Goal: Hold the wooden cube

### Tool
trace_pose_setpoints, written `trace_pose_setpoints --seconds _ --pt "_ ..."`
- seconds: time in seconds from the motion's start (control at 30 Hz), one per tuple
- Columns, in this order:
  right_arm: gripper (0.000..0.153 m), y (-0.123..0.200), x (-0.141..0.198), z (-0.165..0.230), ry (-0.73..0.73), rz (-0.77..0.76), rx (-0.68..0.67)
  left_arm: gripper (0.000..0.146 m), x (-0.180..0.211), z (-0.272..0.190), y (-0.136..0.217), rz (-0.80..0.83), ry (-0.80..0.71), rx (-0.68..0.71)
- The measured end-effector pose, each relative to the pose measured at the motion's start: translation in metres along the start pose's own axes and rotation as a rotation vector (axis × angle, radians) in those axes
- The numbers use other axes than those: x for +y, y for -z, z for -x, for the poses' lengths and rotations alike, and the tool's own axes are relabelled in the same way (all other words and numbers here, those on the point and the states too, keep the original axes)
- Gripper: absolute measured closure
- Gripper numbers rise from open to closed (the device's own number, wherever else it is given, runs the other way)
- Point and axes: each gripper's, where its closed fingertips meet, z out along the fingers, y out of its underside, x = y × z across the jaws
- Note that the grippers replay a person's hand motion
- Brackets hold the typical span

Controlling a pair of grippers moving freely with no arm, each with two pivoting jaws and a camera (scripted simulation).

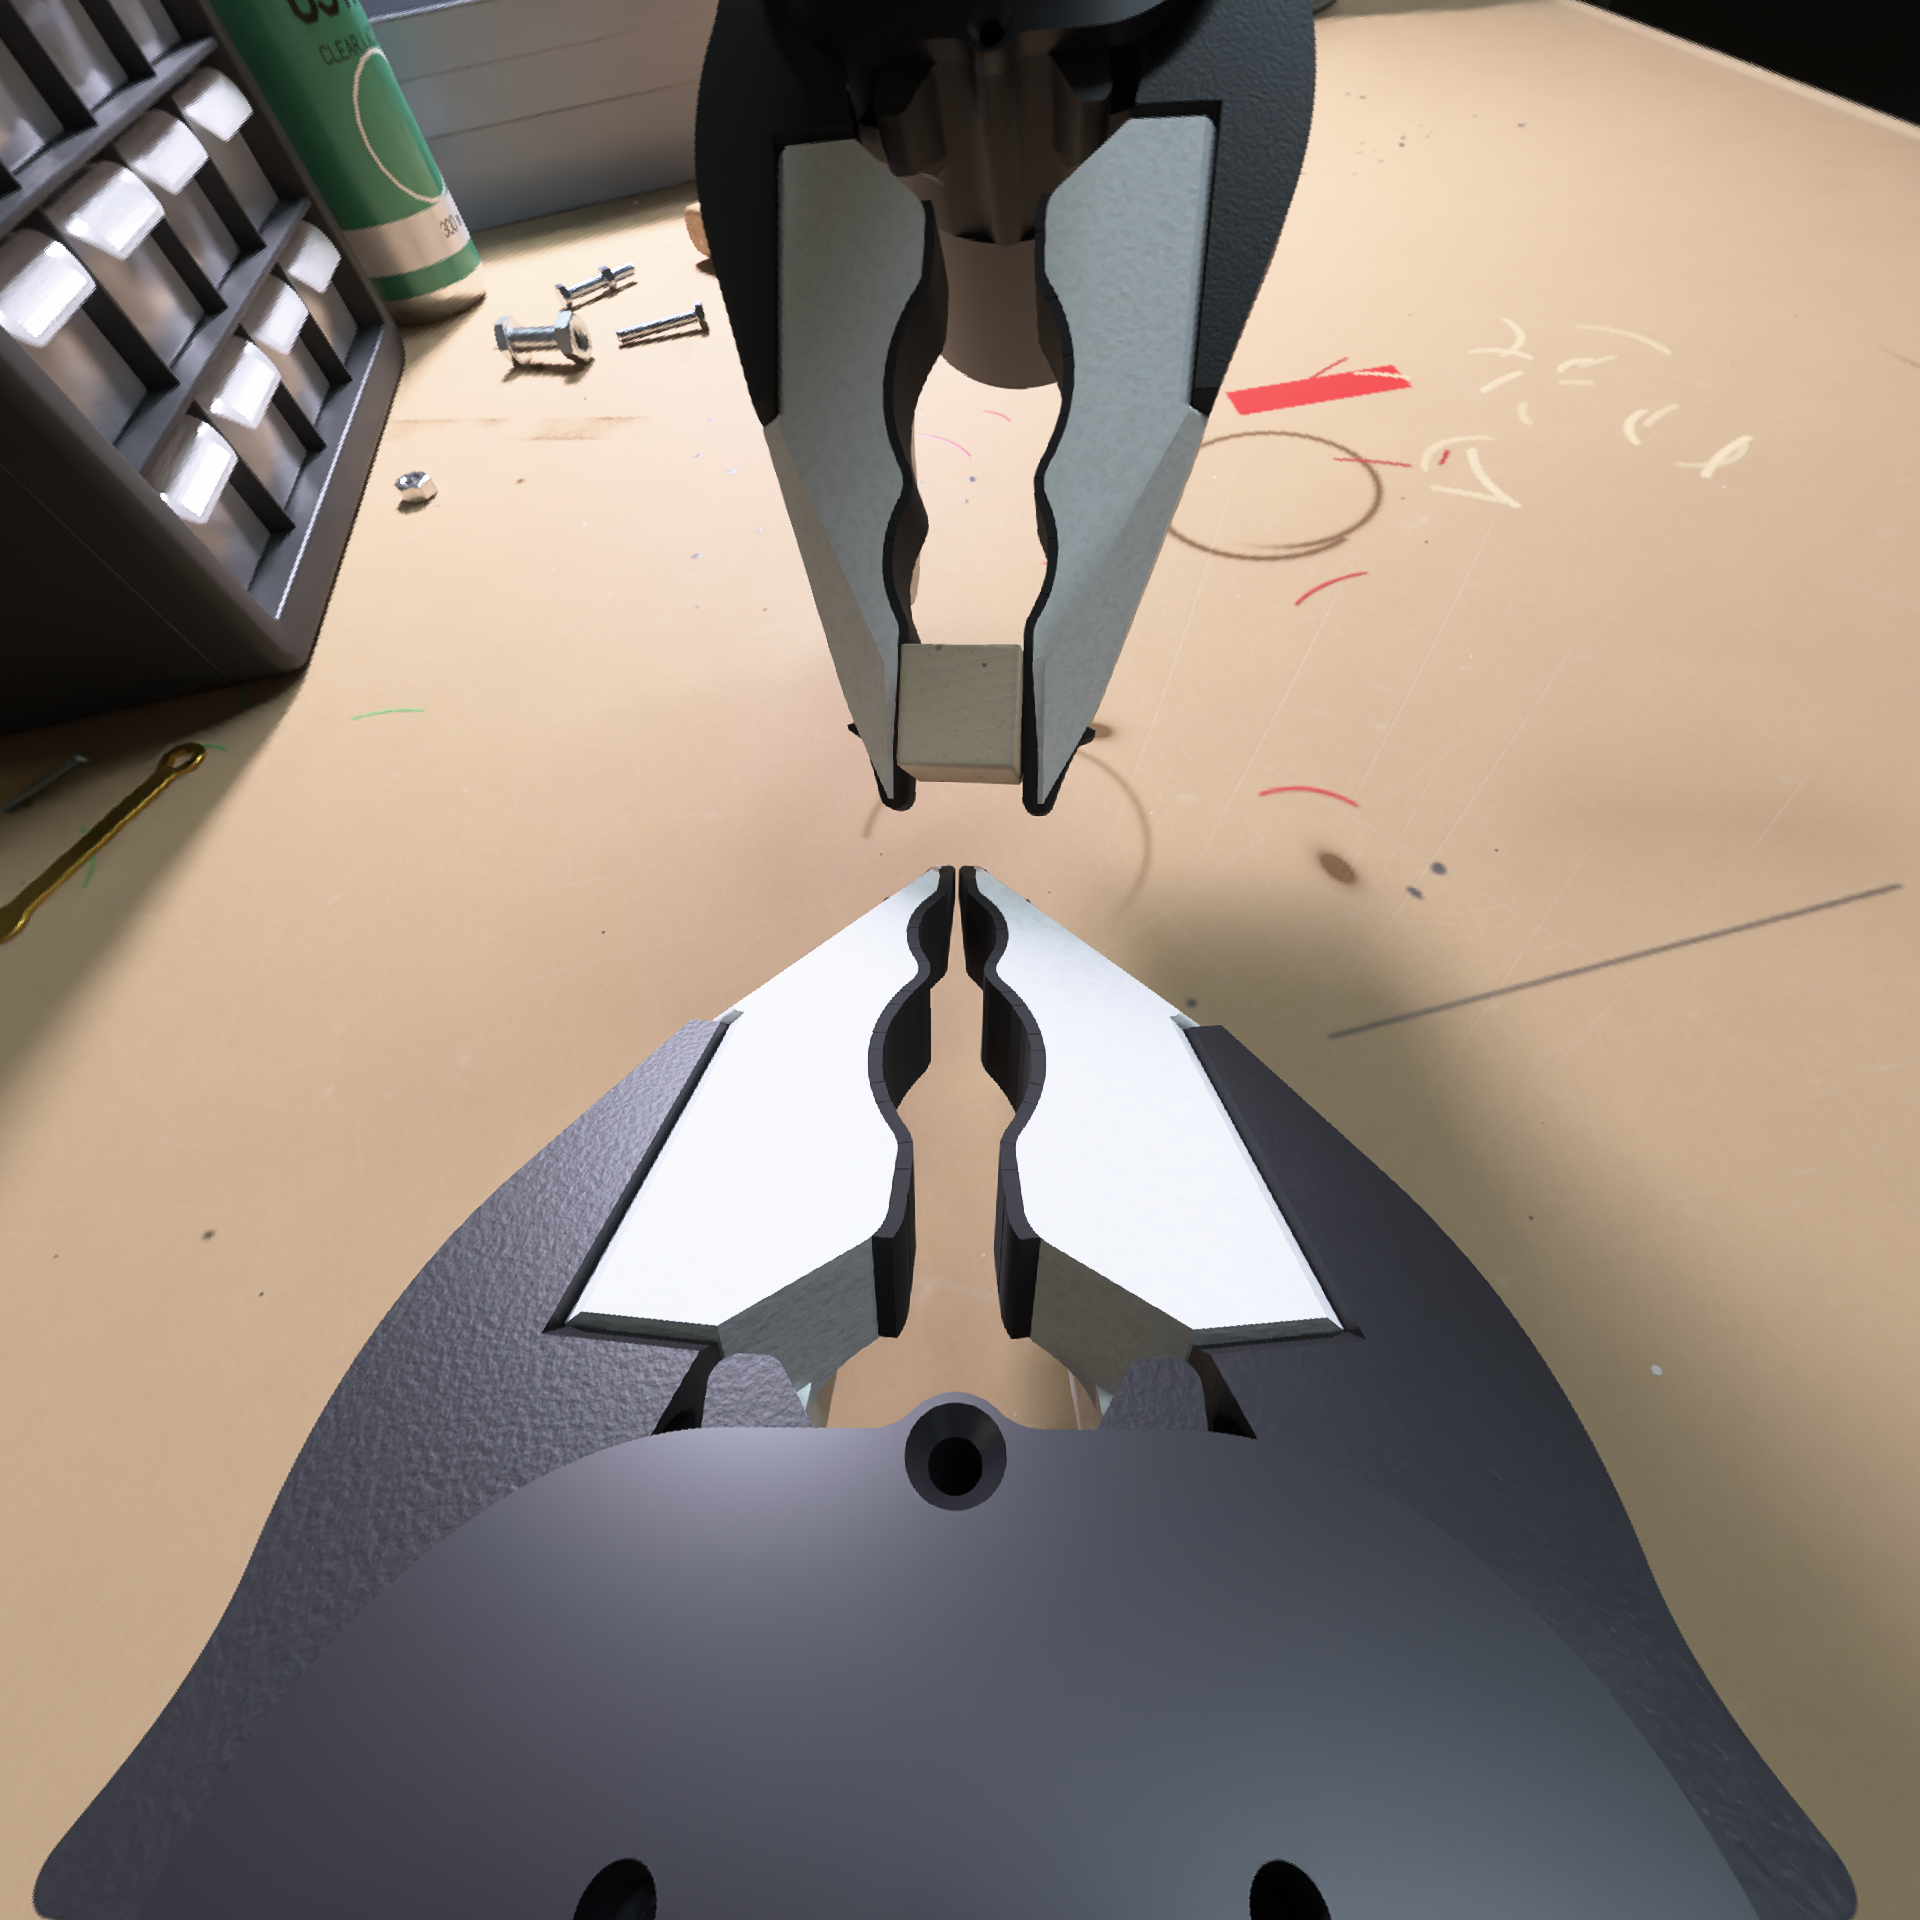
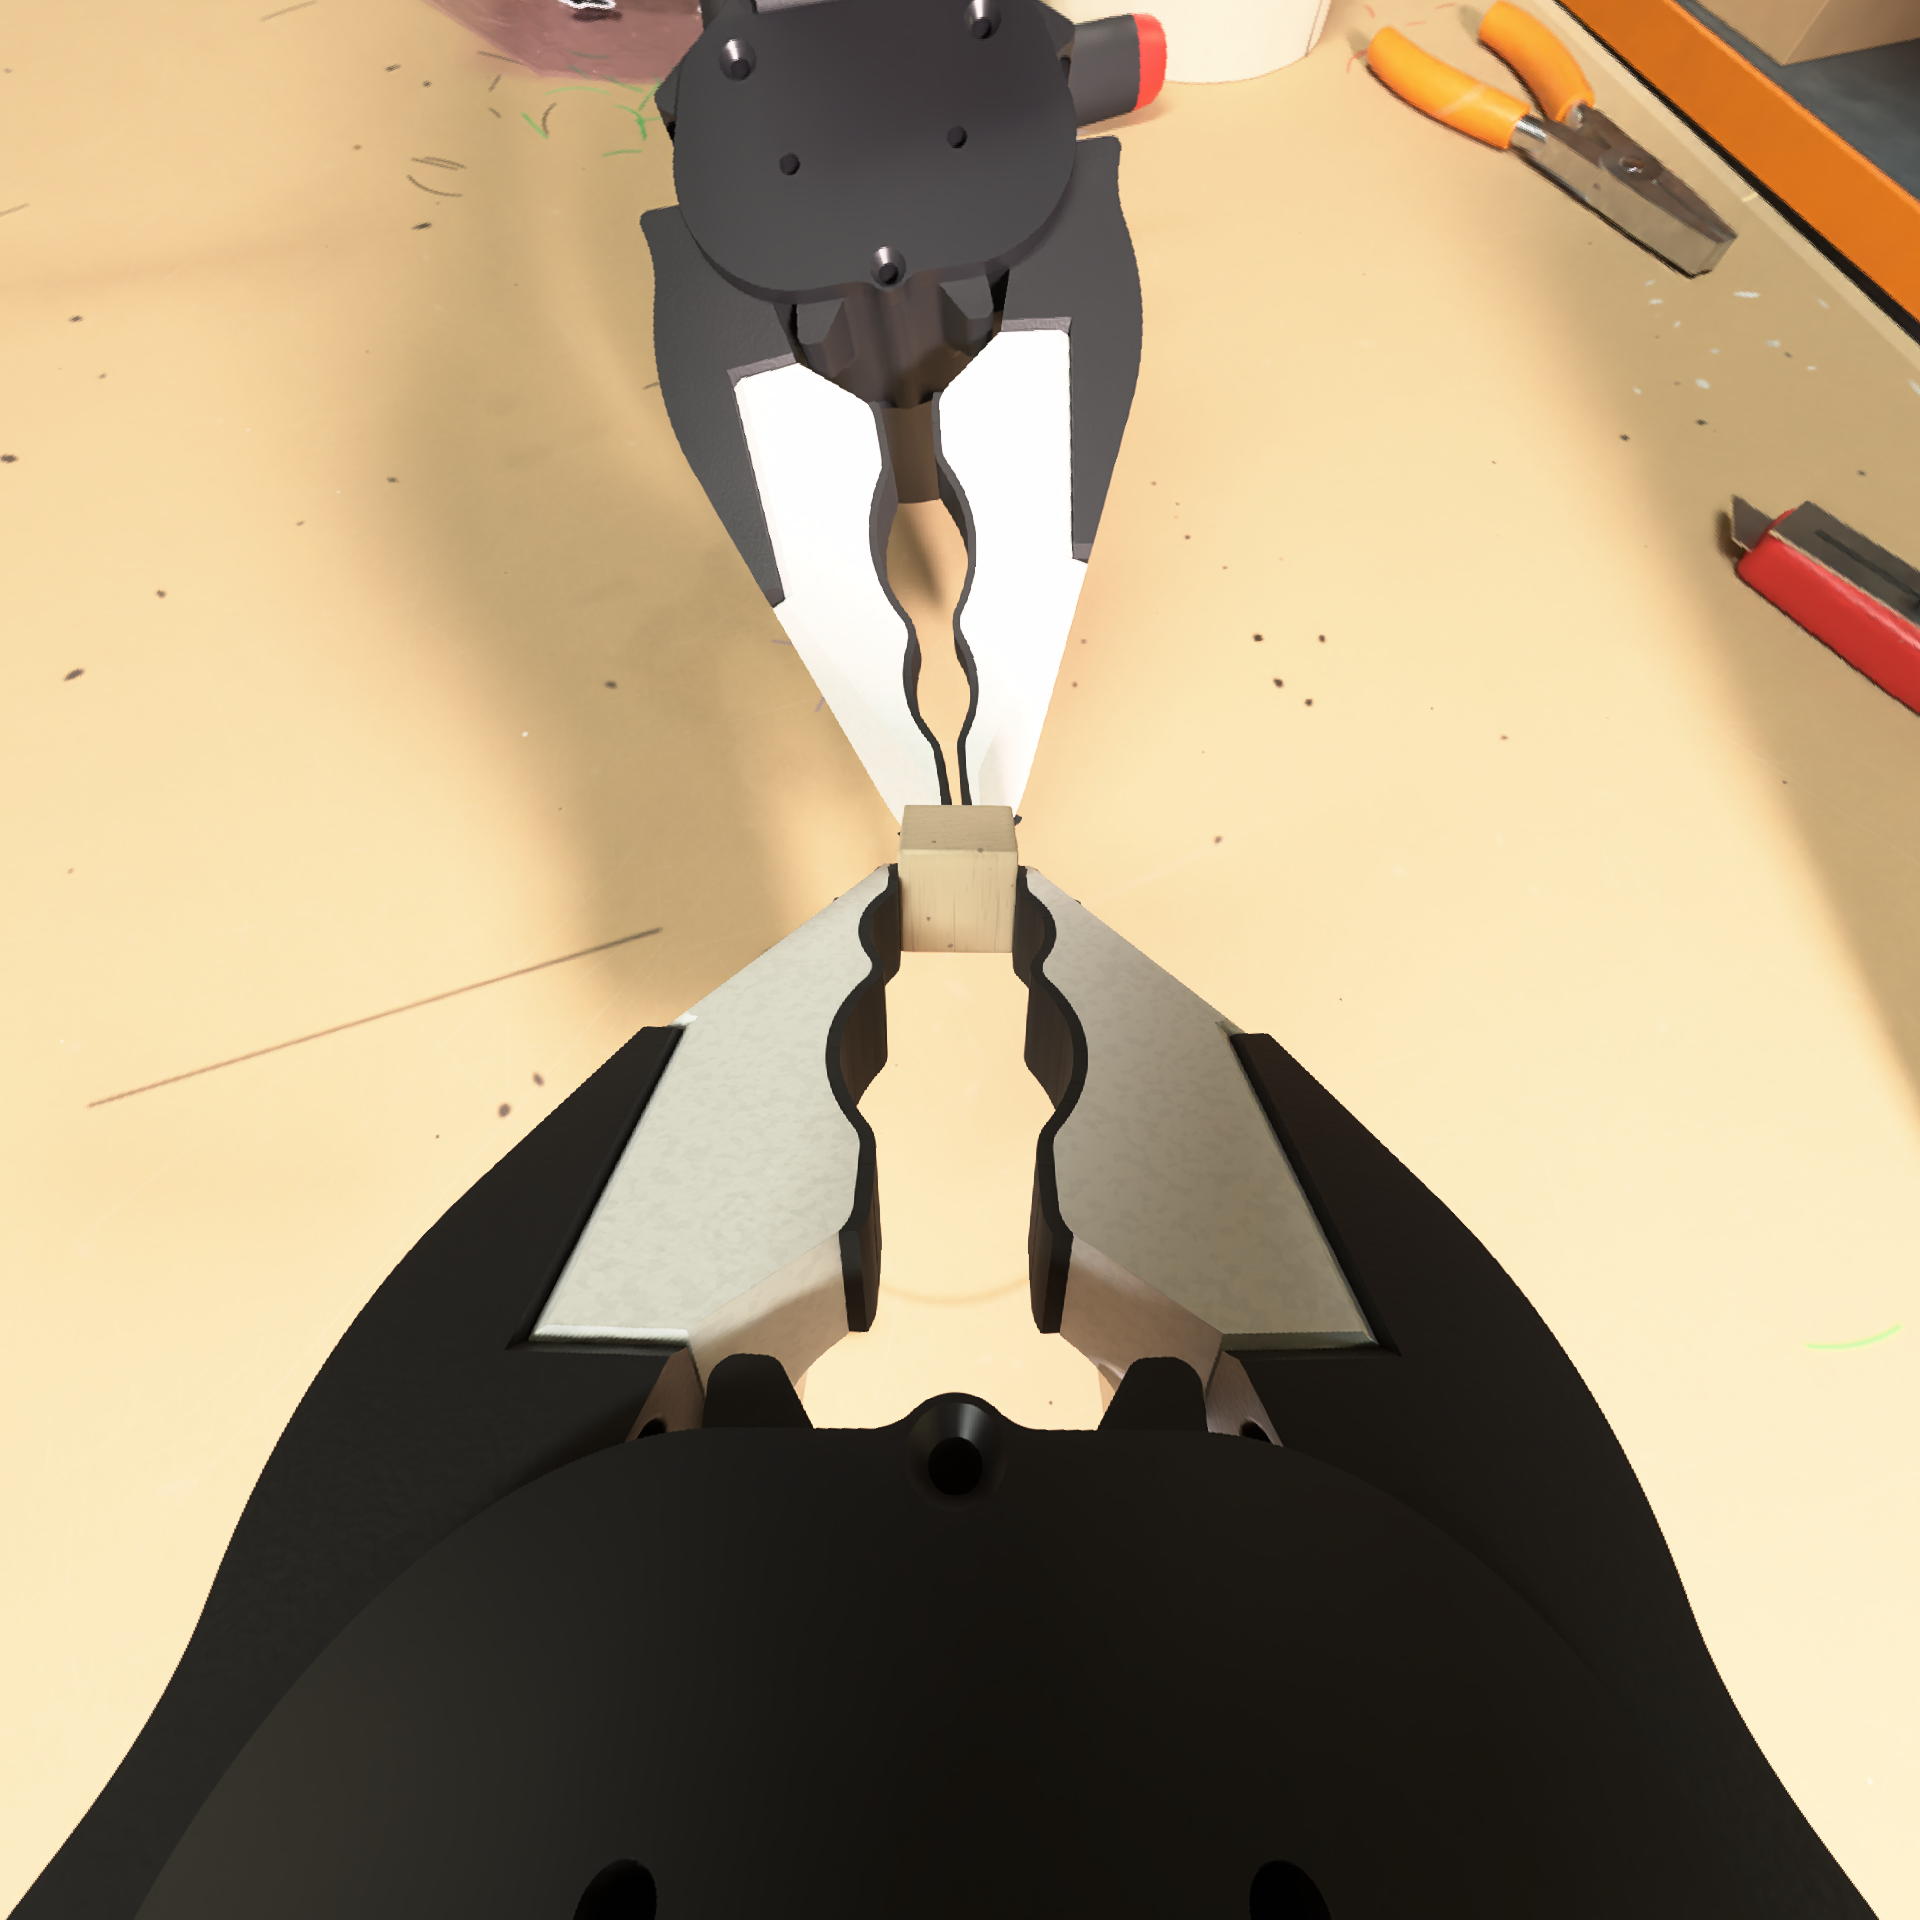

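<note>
The small pale wooden cube (image 2: 957, 896) sits clamped between the tips of my right gripper (image 2: 957, 914), just above the tan bench. In the left wrist view the same cube (image 1: 961, 712) shows between the right gripper's fingertips (image 1: 961, 795), facing me. My left gripper (image 1: 956, 878) is shut and empty, its tips a short way in front of the cube and not touching it. In the right wrist view the left gripper (image 2: 956, 795) shows beyond the cube, its tips hidden behind it.
A dark drawer cabinet (image 1: 156, 343), a green can (image 1: 390, 177), loose bolts (image 1: 545, 338), a nut (image 1: 415, 488) and a brass pin (image 1: 99, 836) lie at the left. Orange pliers (image 2: 1538, 125) and a red utility knife (image 2: 1829, 603) lie at the right edge.
</note>
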Motion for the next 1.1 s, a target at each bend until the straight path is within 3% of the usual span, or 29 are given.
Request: trace_pose_setpoints --seconds 0.43,0.7,1.1 --pt "0.133 0.0005 0.0025 0.0042 0.055 0.100 0.041 0.146 -0.0008 -0.0033 -0.0015 0.021 -0.039 -0.012" --pt "0.132 -0.0013 0.0015 0.0055 0.056 0.065 0.044 0.146 0.0001 -0.0037 -0.0002 0.019 -0.034 -0.010" --pt "0.133 -0.0023 -0.0026 0.0014 0.178 -0.043 0.029 0.145 0.0008 -0.0008 0.0017 -0.001 0.039 0.018"
